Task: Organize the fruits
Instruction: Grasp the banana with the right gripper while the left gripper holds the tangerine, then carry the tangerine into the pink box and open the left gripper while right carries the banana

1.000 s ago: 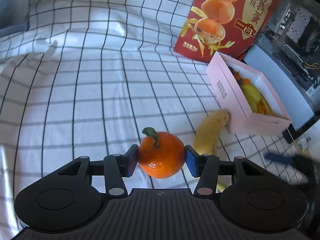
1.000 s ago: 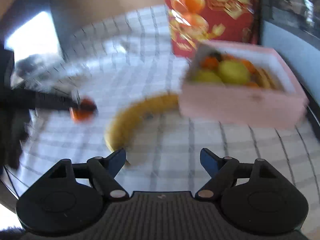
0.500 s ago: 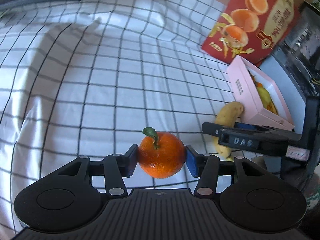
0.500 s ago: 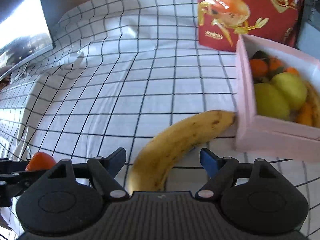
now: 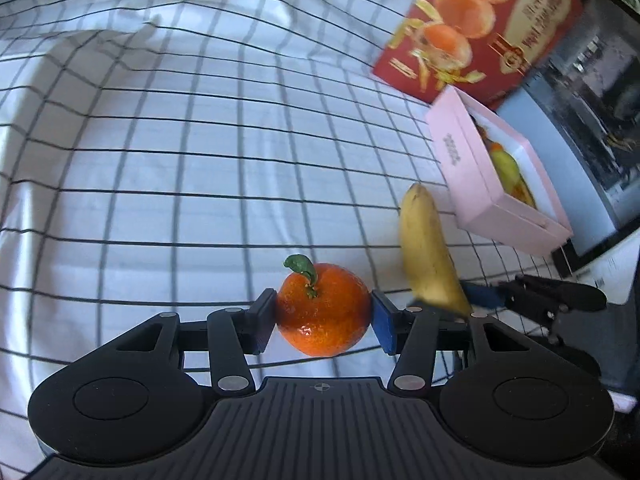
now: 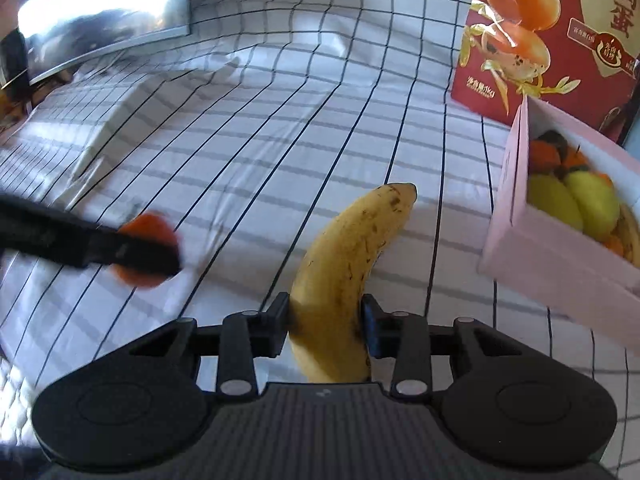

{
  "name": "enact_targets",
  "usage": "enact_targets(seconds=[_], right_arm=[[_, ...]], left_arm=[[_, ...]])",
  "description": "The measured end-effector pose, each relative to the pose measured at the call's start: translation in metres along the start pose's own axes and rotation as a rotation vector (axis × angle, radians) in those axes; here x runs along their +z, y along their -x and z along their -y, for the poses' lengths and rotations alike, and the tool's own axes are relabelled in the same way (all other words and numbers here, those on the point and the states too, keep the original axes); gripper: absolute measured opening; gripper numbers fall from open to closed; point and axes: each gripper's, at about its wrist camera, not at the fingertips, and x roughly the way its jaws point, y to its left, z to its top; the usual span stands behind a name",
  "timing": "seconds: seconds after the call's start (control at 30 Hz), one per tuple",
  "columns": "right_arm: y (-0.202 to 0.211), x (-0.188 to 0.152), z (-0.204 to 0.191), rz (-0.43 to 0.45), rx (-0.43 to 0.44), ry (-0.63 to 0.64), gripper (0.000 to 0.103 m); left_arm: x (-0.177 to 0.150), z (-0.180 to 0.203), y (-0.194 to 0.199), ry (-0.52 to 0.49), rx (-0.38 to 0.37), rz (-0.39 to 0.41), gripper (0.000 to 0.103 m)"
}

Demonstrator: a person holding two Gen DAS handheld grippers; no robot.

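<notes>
Left gripper [image 5: 323,322]: its 2 blue pads are pressing on either side of a mandarin orange [image 5: 323,309], which is sitting upright between them with its green stem and leaf pointing up.
Right gripper [image 6: 326,326]: its jaws have just been closing and are now clamping the lower part of a banana [image 6: 348,264]; the pads are touching the peel on both sides.
Banana: yellow with brown specks, it is pointing away from the right gripper, its far tip aiming toward the cloth just beside the pink box [image 6: 516,216] without touching it. Whether its underside is resting on the cloth cannot be told.
Pink box: it is standing open on the right of the cloth, holding 2 yellow-green fruits [image 6: 576,204] and several orange fruits behind them.
Red carton [image 6: 552,28]: it is standing upright behind the pink box, printed with egg halves.
Surface: a white tablecloth [image 5: 200,160] with a dark grid is covering it, wrinkled in places.
Between the views: the right gripper's camera is showing the left gripper as a blurred dark bar with the orange at its end, left of the banana.
</notes>
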Motion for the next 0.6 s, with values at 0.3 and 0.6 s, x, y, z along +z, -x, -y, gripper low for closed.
enact_targets(seconds=[0.3, 0.6], right_arm=[[0.012, -0.019, -0.001, -0.007, 0.013, 0.003, 0.038], [-0.003, -0.01, -0.004, 0.043, -0.034, 0.01, 0.044]], left_arm=[[-0.007, 0.023, -0.008, -0.071, 0.025, -0.034, 0.055], [-0.014, 0.032, -0.005, -0.127, 0.082, -0.042, 0.055]])
